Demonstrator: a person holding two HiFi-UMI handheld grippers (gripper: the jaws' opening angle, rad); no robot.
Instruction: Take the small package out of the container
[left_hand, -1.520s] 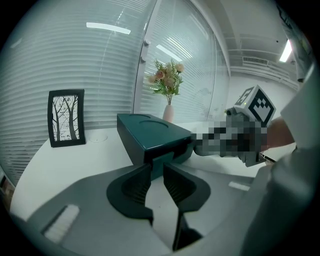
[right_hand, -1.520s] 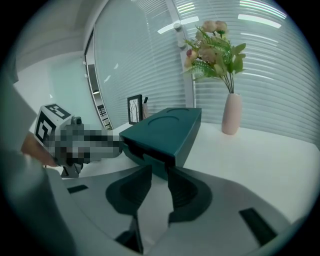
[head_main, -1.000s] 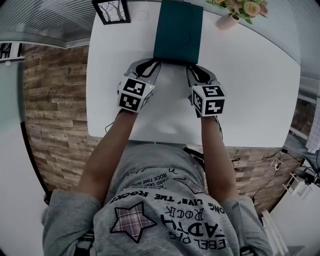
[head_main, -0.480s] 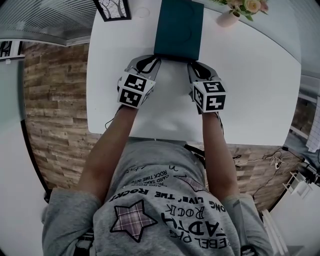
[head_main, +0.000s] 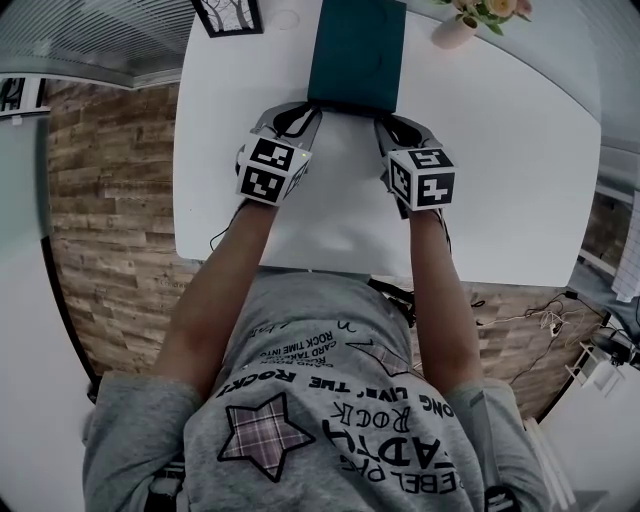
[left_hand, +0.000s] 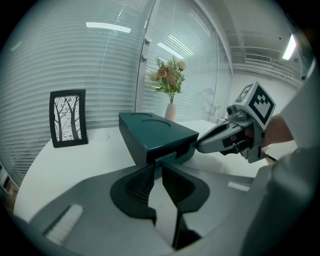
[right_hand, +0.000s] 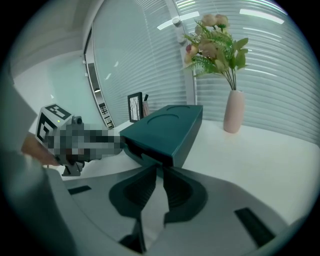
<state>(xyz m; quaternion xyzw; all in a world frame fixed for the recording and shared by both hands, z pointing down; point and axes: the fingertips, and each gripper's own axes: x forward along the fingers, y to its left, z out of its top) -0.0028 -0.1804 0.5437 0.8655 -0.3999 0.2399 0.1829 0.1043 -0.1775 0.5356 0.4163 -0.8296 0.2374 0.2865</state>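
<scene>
I looked down on a white table (head_main: 500, 180) standing on a wood-plank floor (head_main: 110, 230), with loose cables (head_main: 530, 325) lying off to its right. At the table's far edge stood a black picture frame (left_hand: 67, 117) and a pale vase (right_hand: 233, 111) of flowers (right_hand: 215, 42). Behind them ran curved glass walls with horizontal blinds (left_hand: 75, 60), and bright strip lights (left_hand: 107, 27) showed above.

A white counter (head_main: 500, 180) carries a teal box (head_main: 357, 50) toward its far edge. A black picture frame (head_main: 227, 15) stands left of it, a pink flower vase (head_main: 452, 32) right.
</scene>
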